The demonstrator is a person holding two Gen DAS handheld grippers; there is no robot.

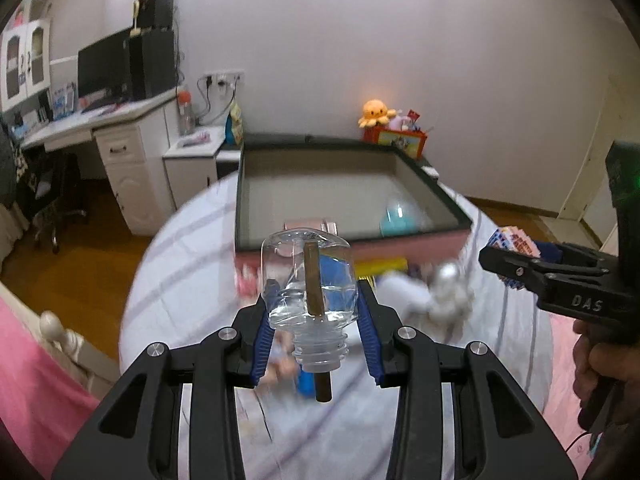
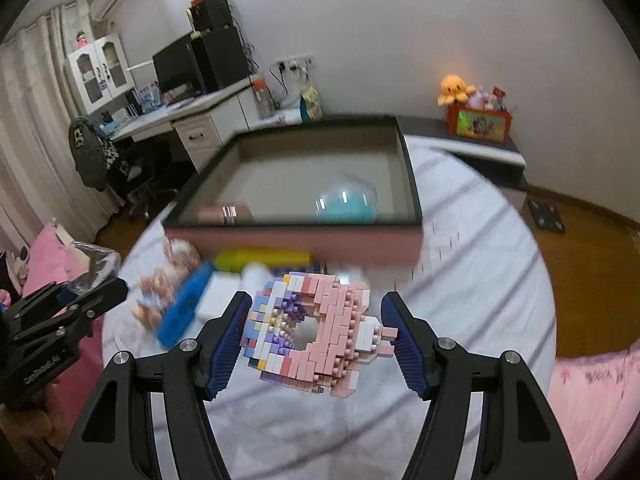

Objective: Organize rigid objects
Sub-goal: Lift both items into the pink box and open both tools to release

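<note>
My left gripper (image 1: 318, 314) is shut on a clear glass bottle (image 1: 308, 276) with a brown stick (image 1: 314, 286) through it, held above the bed. The right gripper (image 2: 316, 334) is shut on a pink, white and purple brick model (image 2: 320, 332), also lifted off the sheet. Each gripper shows in the other's view: the right gripper (image 1: 516, 266) at the right edge with the brick model (image 1: 516, 240), the left gripper (image 2: 86, 296) at the left edge with the bottle (image 2: 94, 266). Ahead stands a pink box with a dark rim (image 1: 356, 236), holding a blue ball (image 1: 400, 220) and a pink item (image 2: 226, 213).
On the striped white sheet (image 2: 460, 280) in front of the box (image 2: 296, 242) lie a doll (image 2: 168, 280), a blue block (image 2: 186, 308), a yellow item (image 2: 264, 260), a white item (image 2: 224, 296) and a silver figure (image 1: 450, 288). A desk (image 1: 100, 120) and chair stand left. A toy box with an orange plush (image 1: 376, 114) is behind.
</note>
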